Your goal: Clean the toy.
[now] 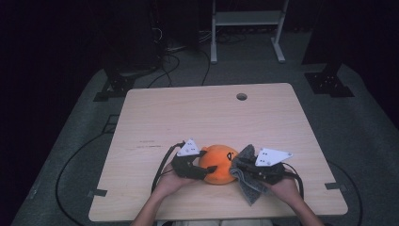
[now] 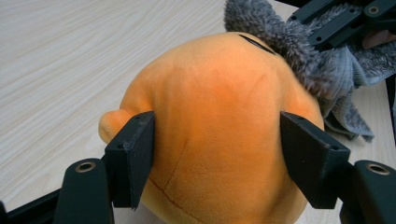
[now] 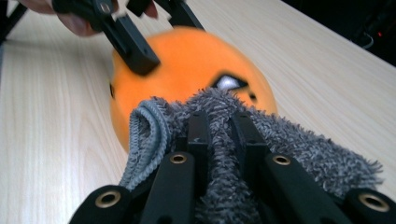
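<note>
A round orange plush toy lies near the front edge of the wooden table. My left gripper comes at it from the left. In the left gripper view its two black jaws press on either side of the plush. My right gripper is shut on a grey fluffy cloth, which bunches between its jaws in the right gripper view. The cloth lies against the right side of the plush, near its dark eye mark.
A round cable hole sits near the table's far edge. Cables trail from both grippers off the front of the table. Beyond the table are dark floor, black stands and a white frame.
</note>
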`<state>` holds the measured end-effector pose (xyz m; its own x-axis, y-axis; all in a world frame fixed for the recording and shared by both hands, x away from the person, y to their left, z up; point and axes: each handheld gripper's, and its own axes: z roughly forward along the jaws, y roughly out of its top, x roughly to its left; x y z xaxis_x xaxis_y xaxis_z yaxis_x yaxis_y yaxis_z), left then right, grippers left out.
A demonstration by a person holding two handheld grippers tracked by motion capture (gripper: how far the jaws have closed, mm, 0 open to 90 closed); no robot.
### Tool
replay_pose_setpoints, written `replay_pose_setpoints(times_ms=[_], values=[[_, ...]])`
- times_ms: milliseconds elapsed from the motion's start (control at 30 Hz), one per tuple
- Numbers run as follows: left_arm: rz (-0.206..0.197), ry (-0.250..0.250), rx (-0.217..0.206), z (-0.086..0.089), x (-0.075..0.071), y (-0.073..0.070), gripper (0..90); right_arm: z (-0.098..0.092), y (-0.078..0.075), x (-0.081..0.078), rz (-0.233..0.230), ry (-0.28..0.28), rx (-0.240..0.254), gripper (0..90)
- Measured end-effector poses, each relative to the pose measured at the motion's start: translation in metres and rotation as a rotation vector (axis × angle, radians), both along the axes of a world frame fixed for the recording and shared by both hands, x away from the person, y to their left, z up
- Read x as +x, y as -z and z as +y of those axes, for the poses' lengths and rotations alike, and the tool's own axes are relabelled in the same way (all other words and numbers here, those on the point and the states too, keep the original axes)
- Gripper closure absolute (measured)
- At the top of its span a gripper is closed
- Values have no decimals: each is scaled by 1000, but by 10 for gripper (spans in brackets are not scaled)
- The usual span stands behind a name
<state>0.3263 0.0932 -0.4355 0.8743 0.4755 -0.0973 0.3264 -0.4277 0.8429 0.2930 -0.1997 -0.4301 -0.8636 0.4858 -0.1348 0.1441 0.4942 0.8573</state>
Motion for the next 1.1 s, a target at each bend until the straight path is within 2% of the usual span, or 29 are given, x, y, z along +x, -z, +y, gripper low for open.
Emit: replay_pose_setpoints(times_ms=[133, 233, 267, 333, 400, 433, 467, 533, 600, 667, 733, 767, 800, 833, 867, 933, 1033, 1100], values=[[3, -9, -3, 0, 2, 1, 295, -11, 6, 0, 31, 37, -20, 792], [15, -26, -6, 0, 5, 1, 291, -13, 5, -3, 31, 41, -10, 794], [30, -39, -16, 0, 8, 2, 291, -9, 0, -9, 3, 13, 5, 795], [31, -45, -19, -1, 9, 2, 293, 1, -6, -14, -21, -31, 24, 796], [31, -49, -22, -2, 10, 2, 291, 5, -8, -15, -28, -50, 34, 796], [36, -53, -23, -3, 12, 2, 291, 21, -12, -17, -56, -89, 23, 797], [39, -53, -23, -2, 12, 2, 291, 27, -12, -17, -62, -99, 8, 797], [46, -48, -23, 1, 12, 3, 296, 32, -9, -14, -73, -107, -23, 800], [52, -46, -25, 3, 12, 3, 299, 31, -7, -13, -72, -106, -26, 801], [53, -44, -27, 5, 11, 4, 299, 16, -2, -6, -36, -60, -8, 803], [53, -43, -26, 5, 11, 4, 299, 12, -1, -4, -27, -45, -5, 803], [49, -45, -28, 5, 10, 5, 298, 1, 3, 2, -14, 2, -15, 803], [49, -45, -28, 5, 10, 5, 293, 1, 3, 2, -14, 2, -15, 803], [35, -45, -26, 5, 10, 5, 276, -8, 7, 8, 13, 44, -21, 803], [14, -48, -29, 5, 7, 7, 272, -11, 8, 10, 23, 60, -33, 803], [13, -49, -29, 6, 6, 8, 271, -13, 8, 11, 30, 67, -29, 803], [9, -31, -15, 8, 5, 8, 274, -11, 0, 8, 13, 41, 29, 803], [3, -18, -6, 8, 4, 8, 282, 1, -13, 7, 4, -12, 109, 803]])
